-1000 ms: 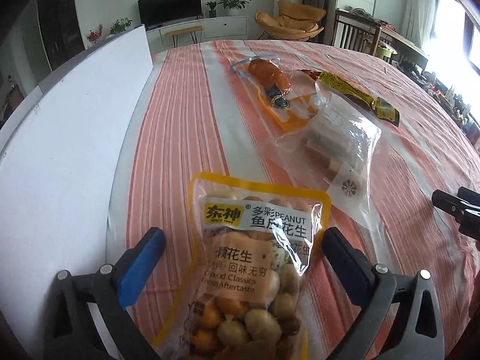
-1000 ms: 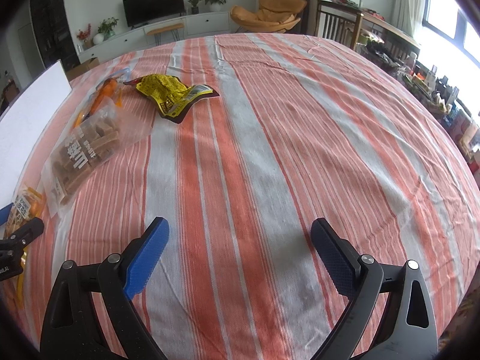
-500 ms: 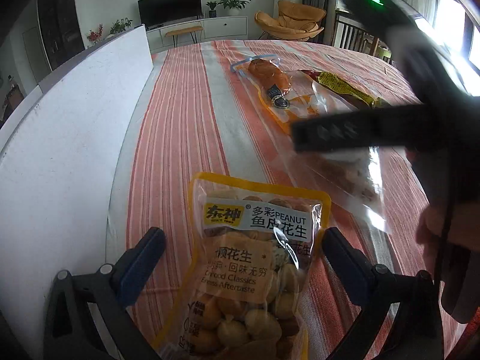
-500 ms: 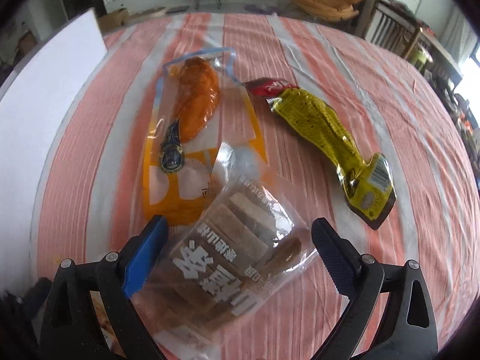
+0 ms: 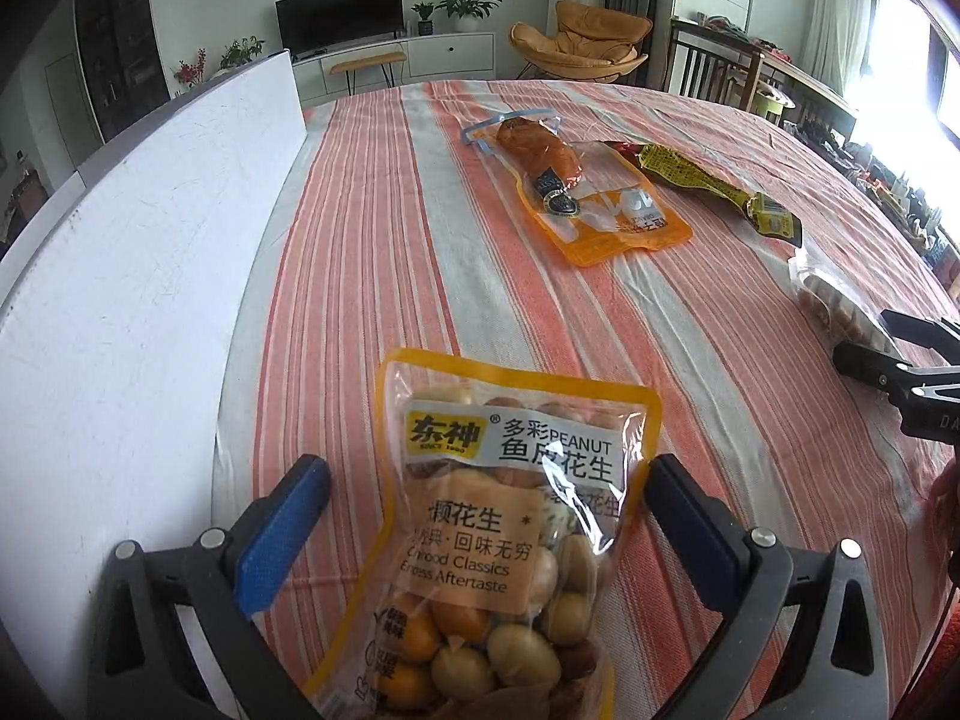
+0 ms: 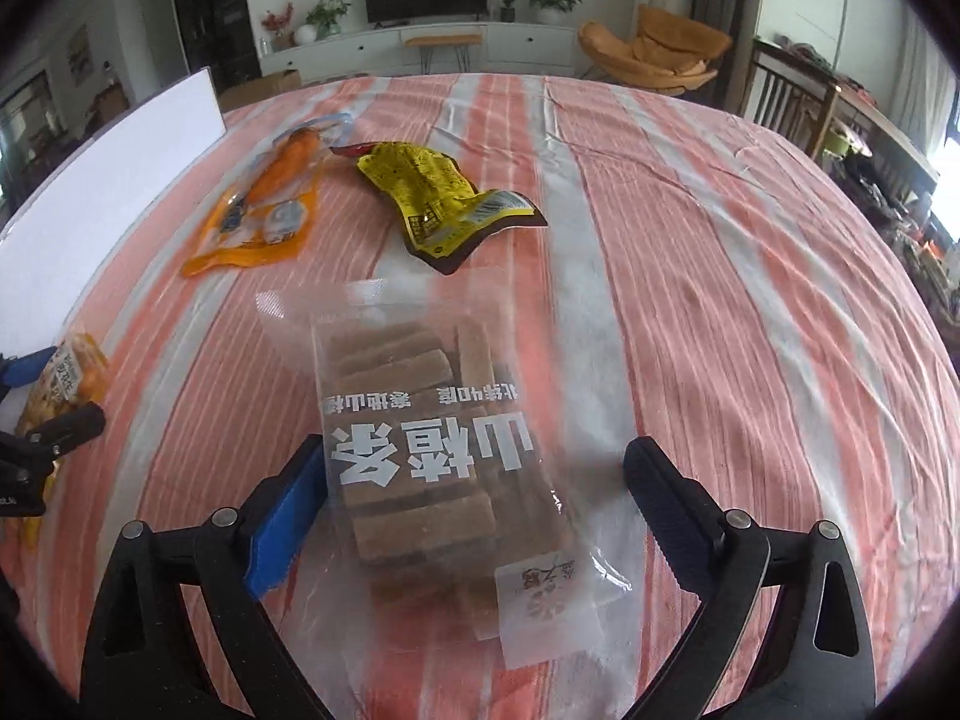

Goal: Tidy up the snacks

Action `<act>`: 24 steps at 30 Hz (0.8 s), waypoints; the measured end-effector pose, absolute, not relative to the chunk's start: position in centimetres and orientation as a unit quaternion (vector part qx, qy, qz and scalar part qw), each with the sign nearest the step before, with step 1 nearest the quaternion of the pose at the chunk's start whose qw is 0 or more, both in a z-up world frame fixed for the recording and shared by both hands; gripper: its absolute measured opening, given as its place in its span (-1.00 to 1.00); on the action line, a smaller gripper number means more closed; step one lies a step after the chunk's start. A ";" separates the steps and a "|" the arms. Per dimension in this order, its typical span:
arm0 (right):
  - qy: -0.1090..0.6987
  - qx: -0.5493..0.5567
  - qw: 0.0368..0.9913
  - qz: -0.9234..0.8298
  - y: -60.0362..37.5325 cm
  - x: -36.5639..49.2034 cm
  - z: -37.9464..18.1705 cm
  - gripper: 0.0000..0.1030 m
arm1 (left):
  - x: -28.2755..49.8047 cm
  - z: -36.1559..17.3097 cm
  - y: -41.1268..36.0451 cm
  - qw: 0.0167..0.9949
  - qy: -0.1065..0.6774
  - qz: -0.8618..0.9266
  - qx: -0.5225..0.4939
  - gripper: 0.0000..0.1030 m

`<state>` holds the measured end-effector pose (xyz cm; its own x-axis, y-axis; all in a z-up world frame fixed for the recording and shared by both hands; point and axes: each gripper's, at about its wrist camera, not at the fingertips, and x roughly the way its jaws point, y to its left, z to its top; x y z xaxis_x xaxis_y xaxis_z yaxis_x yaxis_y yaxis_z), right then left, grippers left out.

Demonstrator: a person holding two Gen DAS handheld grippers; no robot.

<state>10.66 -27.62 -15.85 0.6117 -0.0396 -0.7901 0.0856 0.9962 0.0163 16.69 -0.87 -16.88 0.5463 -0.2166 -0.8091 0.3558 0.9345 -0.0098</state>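
My left gripper (image 5: 480, 504) is open, its fingers either side of a yellow-edged peanut bag (image 5: 504, 534) lying on the striped tablecloth. My right gripper (image 6: 474, 480) is open around a clear bag of brown hawthorn sticks (image 6: 432, 432), also seen at the right edge of the left wrist view (image 5: 834, 306). An orange sausage pack (image 5: 588, 192) (image 6: 264, 210) and a yellow snack packet (image 5: 708, 186) (image 6: 438, 198) lie farther back on the cloth. The right gripper shows in the left wrist view (image 5: 888, 354), and the left gripper shows in the right wrist view (image 6: 42, 396).
A tall white board (image 5: 120, 276) (image 6: 102, 180) stands along the table's left side. The striped tablecloth (image 6: 720, 300) stretches right and back. Chairs (image 5: 708, 66) and a TV cabinet (image 6: 420, 42) stand beyond the table.
The hawthorn stick bag has moved from beside the sausage pack to the right and nearer, now lying between my right gripper's fingers. The right gripper swung over the snacks and back. My left gripper stayed put.
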 end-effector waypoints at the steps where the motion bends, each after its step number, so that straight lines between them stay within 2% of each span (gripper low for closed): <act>1: 0.440 0.025 0.897 -0.036 -27.4 10.8 -15.8 0.96 | 16.7 -16.9 -0.9 0.876 0.447 -0.163 0.078 1.00; 24: 0.440 0.025 0.897 -0.036 -27.1 11.0 -15.8 0.96 | 16.7 -16.9 -0.9 0.876 0.447 -0.163 0.077 1.00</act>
